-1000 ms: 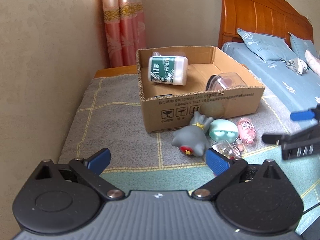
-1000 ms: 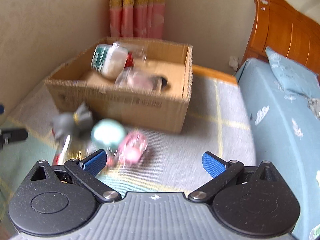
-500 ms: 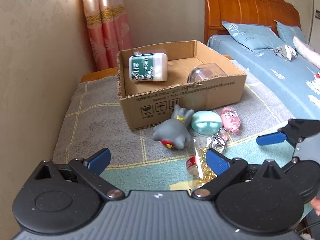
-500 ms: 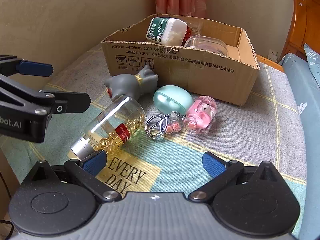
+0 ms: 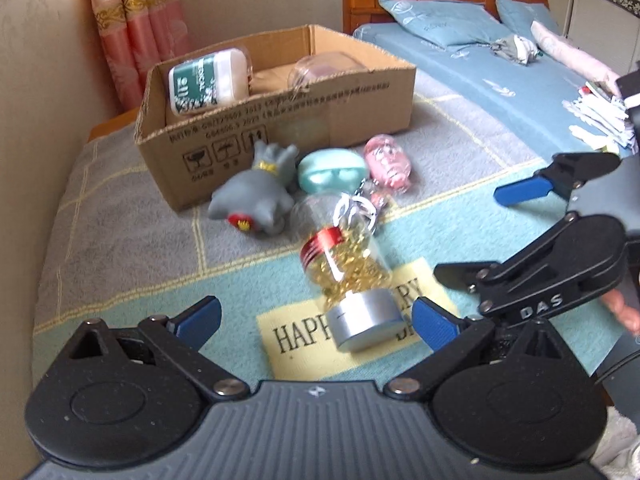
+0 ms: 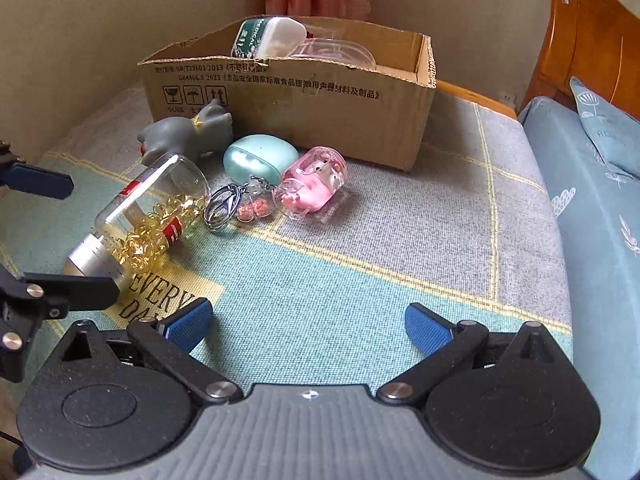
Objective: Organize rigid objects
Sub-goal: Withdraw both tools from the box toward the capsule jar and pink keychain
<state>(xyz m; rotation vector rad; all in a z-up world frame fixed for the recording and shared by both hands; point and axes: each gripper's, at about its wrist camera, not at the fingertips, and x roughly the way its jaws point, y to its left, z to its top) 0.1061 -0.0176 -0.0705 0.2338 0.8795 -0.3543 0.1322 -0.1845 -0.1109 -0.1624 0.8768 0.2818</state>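
1. Clear bottle (image 5: 346,268) with silver cap, part full of golden capsules, red band on its label. Lies on its side on the teal and grey woven cloth (image 6: 360,280), cap toward 6 o'clock in the left wrist view, over a yellow patch printed with letters.
2. Left gripper (image 5: 316,322): blue pads spread wide, holding nothing. The bottle's cap sits between the pads; contact cannot be told.
3. Key ring (image 6: 220,208) with small pink charms lies at the bottle's base end, touching or just beside it.
4. Pink pig toy (image 6: 314,184) in clear casing at 1 o'clock from the bottle in the left wrist view; mint oval case (image 6: 260,160) just beside it; grey animal figure (image 6: 188,134) at 11 o'clock, on its side. All three are close to the front wall of the cardboard box (image 6: 288,92).
5. Box is open-topped. Inside: a green and white container (image 5: 206,80) leaning at the left end, and a clear plastic lid or dish (image 5: 324,66) toward the middle.
6. Right gripper (image 6: 308,322): pads wide apart, empty, above bare cloth at 4 o'clock from the bottle. In the left wrist view it shows at 3 o'clock, well clear of the toys.
7. Surroundings: beige wall at 9 o'clock, pink curtain (image 5: 136,20) behind the box, bed (image 5: 480,64) with blue sheet and wooden headboard at 2 o'clock.
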